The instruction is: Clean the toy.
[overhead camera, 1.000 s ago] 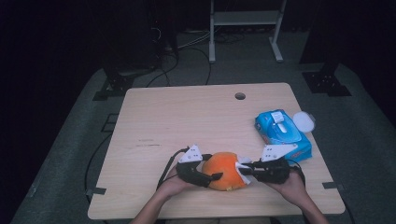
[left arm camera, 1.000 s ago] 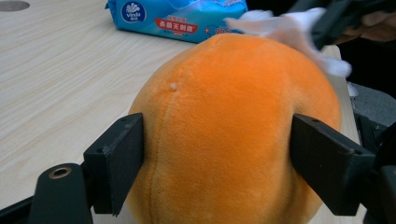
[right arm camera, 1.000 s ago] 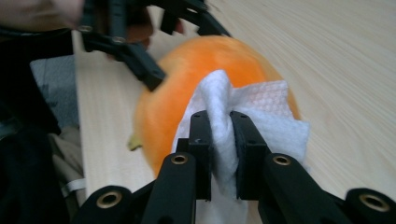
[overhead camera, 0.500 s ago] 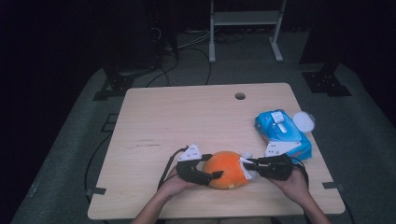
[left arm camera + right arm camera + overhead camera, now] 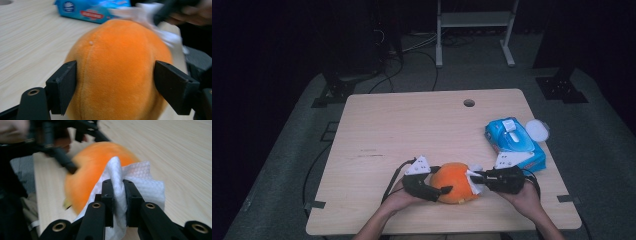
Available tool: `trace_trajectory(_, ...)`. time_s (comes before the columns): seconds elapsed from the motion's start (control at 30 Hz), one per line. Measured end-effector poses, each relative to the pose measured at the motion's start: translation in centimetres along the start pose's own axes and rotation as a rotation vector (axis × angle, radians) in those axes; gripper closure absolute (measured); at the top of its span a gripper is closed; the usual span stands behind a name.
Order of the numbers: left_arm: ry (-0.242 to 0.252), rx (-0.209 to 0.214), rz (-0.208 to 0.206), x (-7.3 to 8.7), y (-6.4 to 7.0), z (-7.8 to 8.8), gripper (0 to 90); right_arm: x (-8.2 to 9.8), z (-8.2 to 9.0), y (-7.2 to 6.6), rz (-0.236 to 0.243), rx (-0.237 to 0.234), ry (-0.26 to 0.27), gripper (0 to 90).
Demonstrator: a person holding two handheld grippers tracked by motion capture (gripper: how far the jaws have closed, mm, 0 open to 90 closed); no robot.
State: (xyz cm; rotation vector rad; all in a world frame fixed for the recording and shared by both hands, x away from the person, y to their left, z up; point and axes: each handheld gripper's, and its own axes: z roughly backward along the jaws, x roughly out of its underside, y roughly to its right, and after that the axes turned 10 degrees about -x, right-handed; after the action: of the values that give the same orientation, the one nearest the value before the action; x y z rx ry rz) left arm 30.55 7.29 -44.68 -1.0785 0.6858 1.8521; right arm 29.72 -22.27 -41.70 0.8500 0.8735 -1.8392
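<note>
Left gripper (image 5: pixel 443 190) fingers spread, just reopening; right gripper (image 5: pixel 473 181) fingers clamped, both hands low

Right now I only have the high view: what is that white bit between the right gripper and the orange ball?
Observer: A white textured wipe, pinched in a fold by the right gripper, whose jaws are shut on it.
Operator: Does it touch the ball?
Observer: Yes, it lies against the side of the orange plush ball.
Operator: And the left gripper?
Observer: On the left gripper the jaws straddle the ball, with a pad pressed into each side. They have just been opening slightly.
</note>
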Motion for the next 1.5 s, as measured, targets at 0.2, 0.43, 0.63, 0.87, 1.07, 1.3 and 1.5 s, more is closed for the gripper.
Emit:
trace_trajectory(0.2,-0.005,0.014,-0.016,-0.6,-0.2,0.3,11.6,0.6,0.3,0.9,-0.023,-0.013,0.005,79.5)
trace_trajectory(0.43,-0.021,-0.025,0.033,-0.2,0.2,-1.1,10.3,0.1,0.1,0.2,0.012,-0.021,-0.002,79.3)
trace_trajectory(0.63,0.109,-0.214,-0.267,-1.7,3.5,-0.6,25.7,-1.0,0.5,0.1,-0.023,0.061,0.126,78.9)
trace_trajectory(0.87,0.020,-0.186,-0.298,-0.8,3.2,-0.7,25.2,0.3,-0.6,1.4,-0.117,0.050,0.094,79.4)
trace_trajectory(1.07,-0.033,-0.049,-0.235,-0.6,1.8,0.3,18.7,1.7,-0.7,2.2,-0.185,0.028,0.069,79.6)
trace_trajectory(1.3,-0.019,-0.083,-0.159,-0.1,1.0,-0.6,2.4,0.5,-0.6,1.4,-0.137,0.012,0.095,79.7)
trace_trajectory(1.5,-0.041,-0.089,-0.144,-0.1,0.5,-0.1,11.6,0.8,-0.7,1.6,-0.150,0.020,0.047,79.8)
